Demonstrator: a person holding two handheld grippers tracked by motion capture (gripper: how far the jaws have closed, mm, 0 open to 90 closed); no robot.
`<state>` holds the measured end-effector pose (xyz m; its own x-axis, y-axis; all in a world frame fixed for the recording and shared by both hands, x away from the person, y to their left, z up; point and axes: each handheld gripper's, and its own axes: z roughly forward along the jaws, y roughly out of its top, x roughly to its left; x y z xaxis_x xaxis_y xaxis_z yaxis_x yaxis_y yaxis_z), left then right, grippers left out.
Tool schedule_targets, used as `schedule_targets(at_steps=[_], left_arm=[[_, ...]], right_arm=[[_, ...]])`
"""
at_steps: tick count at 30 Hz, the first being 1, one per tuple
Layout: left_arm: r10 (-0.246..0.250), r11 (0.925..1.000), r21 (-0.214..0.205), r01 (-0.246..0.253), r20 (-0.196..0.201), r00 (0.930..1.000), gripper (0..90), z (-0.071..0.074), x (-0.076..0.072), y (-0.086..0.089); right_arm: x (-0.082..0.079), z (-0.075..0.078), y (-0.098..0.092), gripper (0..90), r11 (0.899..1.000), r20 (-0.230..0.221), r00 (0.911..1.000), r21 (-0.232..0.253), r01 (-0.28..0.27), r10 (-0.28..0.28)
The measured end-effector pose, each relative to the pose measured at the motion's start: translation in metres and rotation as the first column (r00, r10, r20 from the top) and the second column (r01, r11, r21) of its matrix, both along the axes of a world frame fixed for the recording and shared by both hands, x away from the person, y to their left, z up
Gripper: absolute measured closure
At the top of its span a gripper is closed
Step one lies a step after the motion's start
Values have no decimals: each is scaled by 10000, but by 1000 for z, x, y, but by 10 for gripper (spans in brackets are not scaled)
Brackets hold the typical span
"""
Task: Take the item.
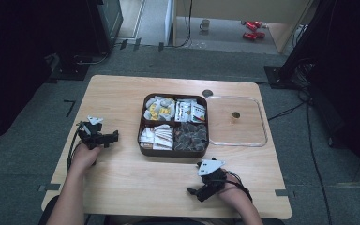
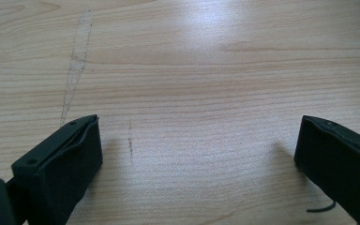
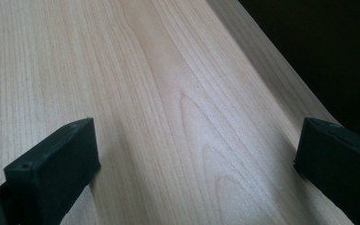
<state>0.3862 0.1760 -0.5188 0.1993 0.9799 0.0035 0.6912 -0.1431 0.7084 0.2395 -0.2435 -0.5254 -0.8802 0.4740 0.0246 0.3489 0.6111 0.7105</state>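
Hovering near table (image 1: 122, 187) front edge: right gripper (image 1: 195, 191), fingers spread.

The packets (image 1: 159, 108) in the brown box (image 1: 141, 140) are too small to read.

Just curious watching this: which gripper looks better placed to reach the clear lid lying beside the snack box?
Probably the right gripper: the clear lid lies on its side, right of the box. The left gripper has the box between.

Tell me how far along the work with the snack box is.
Done: the clear lid lies off, right of the brown box, whose four compartments hold packets. In hand: nothing; the left hand-held gripper and right hand-held gripper sit open over bare table. Left: any handling of the packets.
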Motion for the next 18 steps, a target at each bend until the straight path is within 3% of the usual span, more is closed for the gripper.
schedule_targets(at_steps=[18], left_arm=[[72, 10000, 12, -72, -6, 10000, 12, 0, -1, -1]], right_arm=[[0, 0, 0, 0, 10000, 1, 10000, 3, 4, -4]])
